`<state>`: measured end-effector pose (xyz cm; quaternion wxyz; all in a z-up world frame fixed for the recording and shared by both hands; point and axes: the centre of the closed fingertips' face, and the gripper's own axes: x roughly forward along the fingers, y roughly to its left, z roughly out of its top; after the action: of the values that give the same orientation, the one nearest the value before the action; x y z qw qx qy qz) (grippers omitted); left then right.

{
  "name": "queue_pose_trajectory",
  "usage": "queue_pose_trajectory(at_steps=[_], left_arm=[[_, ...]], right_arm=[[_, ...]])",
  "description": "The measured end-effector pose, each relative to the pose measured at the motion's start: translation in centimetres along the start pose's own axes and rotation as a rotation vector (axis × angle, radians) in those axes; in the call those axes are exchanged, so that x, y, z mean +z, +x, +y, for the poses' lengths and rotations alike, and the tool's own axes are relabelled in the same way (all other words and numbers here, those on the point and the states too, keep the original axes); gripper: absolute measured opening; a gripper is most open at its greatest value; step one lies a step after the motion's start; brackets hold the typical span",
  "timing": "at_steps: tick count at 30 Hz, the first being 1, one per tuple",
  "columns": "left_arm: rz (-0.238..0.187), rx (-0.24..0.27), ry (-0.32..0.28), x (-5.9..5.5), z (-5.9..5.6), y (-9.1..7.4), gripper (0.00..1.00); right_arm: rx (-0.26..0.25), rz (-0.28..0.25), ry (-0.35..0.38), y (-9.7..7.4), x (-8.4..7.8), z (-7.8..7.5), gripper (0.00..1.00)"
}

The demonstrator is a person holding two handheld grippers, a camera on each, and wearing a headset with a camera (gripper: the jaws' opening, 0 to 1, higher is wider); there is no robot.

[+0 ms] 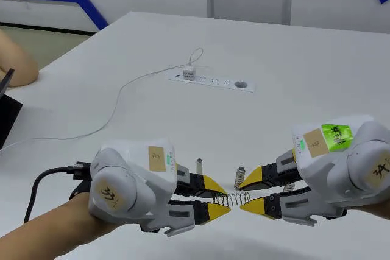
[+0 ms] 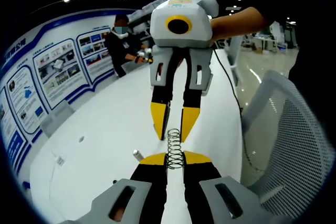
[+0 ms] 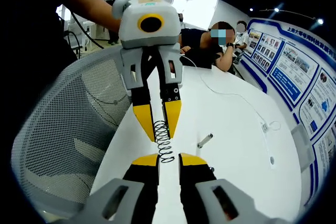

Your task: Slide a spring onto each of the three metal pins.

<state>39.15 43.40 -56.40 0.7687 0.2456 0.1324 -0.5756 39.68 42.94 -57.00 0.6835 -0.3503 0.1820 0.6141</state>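
**Left gripper (image 1: 222, 201) clamped on spring (image 1: 237, 198); right gripper (image 1: 242, 196) loose about its far end**

The left gripper's jaws are closed to the coil's width on one end of the spring. The spring hangs level above the table (image 1: 292, 89), close to its near edge. The right gripper's jaws stand apart with the spring's other end between them; contact there cannot be confirmed.

Risks, as judged: the spring appears secured at one end only. A push along its length could bow it and flick it free onto the table, where it would roll. It lies level while the pins stand upright, so it needs turning before threading, and a slack hand-over is the likeliest point of loss. The right gripper's upper jaw sits just beside the second pin (image 1: 240, 176) and could knock it.

Hard to make out: the bare pin (image 1: 199, 167) is plain. The second pin seems to carry coils, but it is too small to be certain. A metal object (image 1: 289, 186) behind the right gripper is largely hidden and may be the third pin.
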Motion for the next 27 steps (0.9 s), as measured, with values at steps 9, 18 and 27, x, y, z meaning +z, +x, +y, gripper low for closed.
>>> queue_pose_trajectory(at_steps=[9,18,27], left_arm=[[-0.012,-0.011,0.033,0.4,-0.1,-0.1,0.1],[-0.002,-0.007,0.039,0.1,-0.1,-0.1,0.1],[-0.002,0.0,0.034,0.0,0.1,0.0,0.1]], right_arm=[[0.037,-0.026,0.047,-0.1,0.2,0.4,0.11],[0.05,-0.077,0.084,-0.7,1.3,0.5,0.11],[0.061,-0.153,0.136,-1.1,2.7,0.4,0.11]])
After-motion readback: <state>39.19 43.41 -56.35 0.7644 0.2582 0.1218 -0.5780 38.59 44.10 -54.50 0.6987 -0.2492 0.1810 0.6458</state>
